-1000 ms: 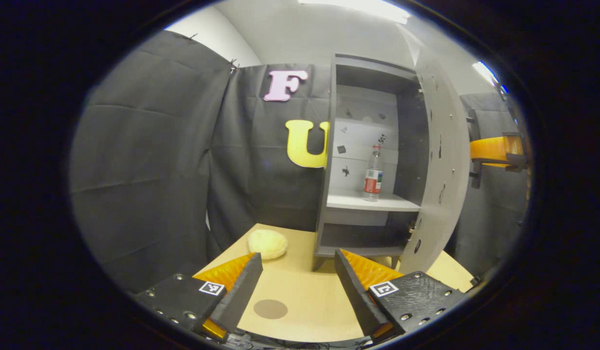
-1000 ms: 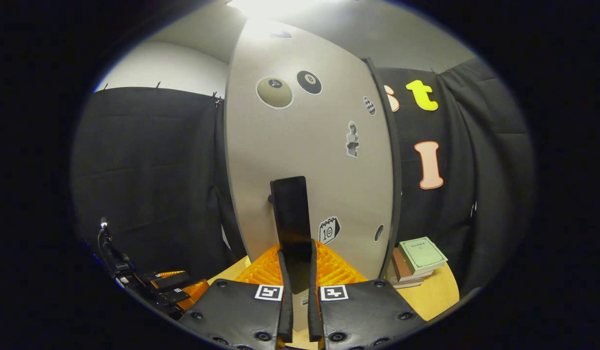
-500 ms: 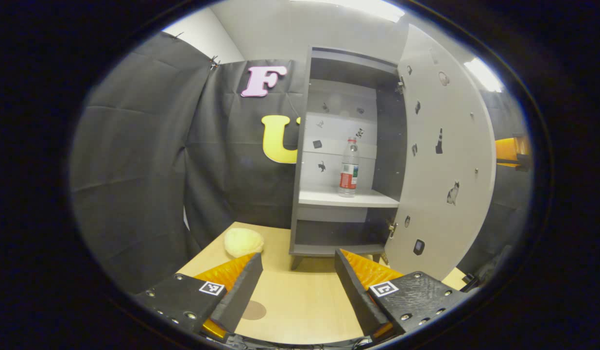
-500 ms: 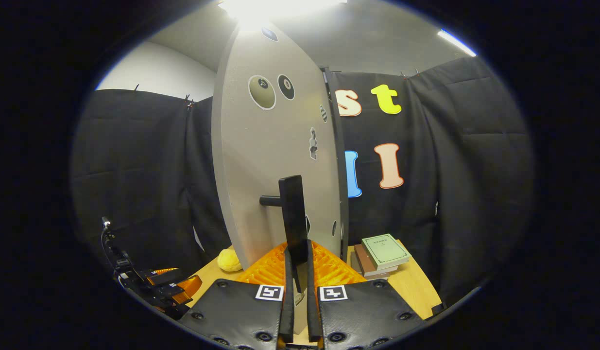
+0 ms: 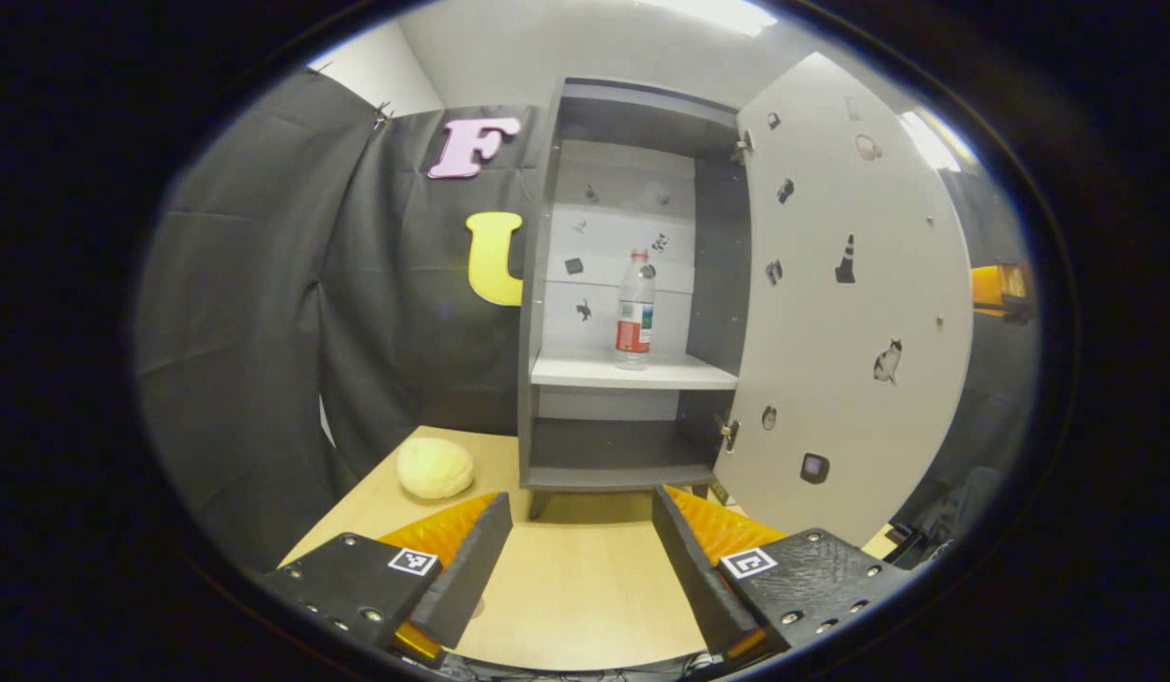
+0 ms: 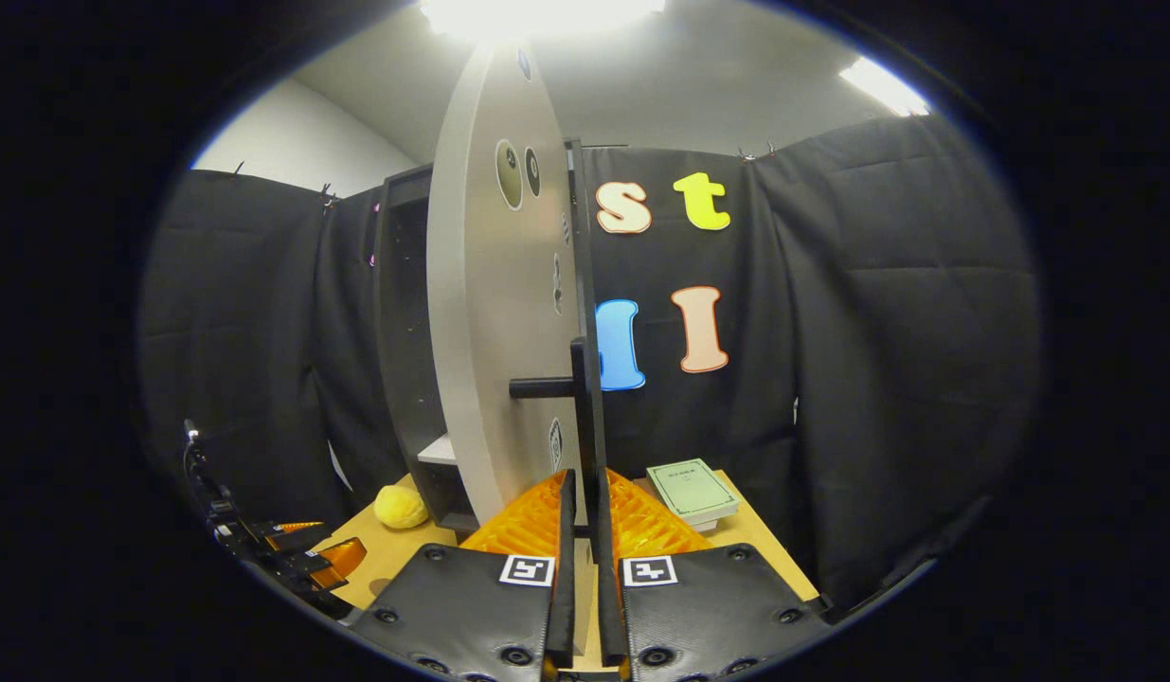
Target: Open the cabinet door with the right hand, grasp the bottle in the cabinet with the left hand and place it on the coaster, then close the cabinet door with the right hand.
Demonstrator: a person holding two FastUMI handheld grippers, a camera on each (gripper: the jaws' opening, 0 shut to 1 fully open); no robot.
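Standing upright on cabinet shelf: clear plastic bottle, probably light, thin-walled, slick; gripping mid-body advisable. Left gripper gaping wide, empty. Right gripper clamping door handle.

Each hand-held gripper has black screwed plates with square black-and-white markers and ribbed inner faces.

The left gripper's fingers almost wholly hide the coaster.

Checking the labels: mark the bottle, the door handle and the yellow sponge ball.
bottle (image 5: pixel 634 322): left gripper view, on its label.
door handle (image 6: pixel 579 398): right gripper view, on the upright bar.
yellow sponge ball (image 5: pixel 435 468): left gripper view, its middle.
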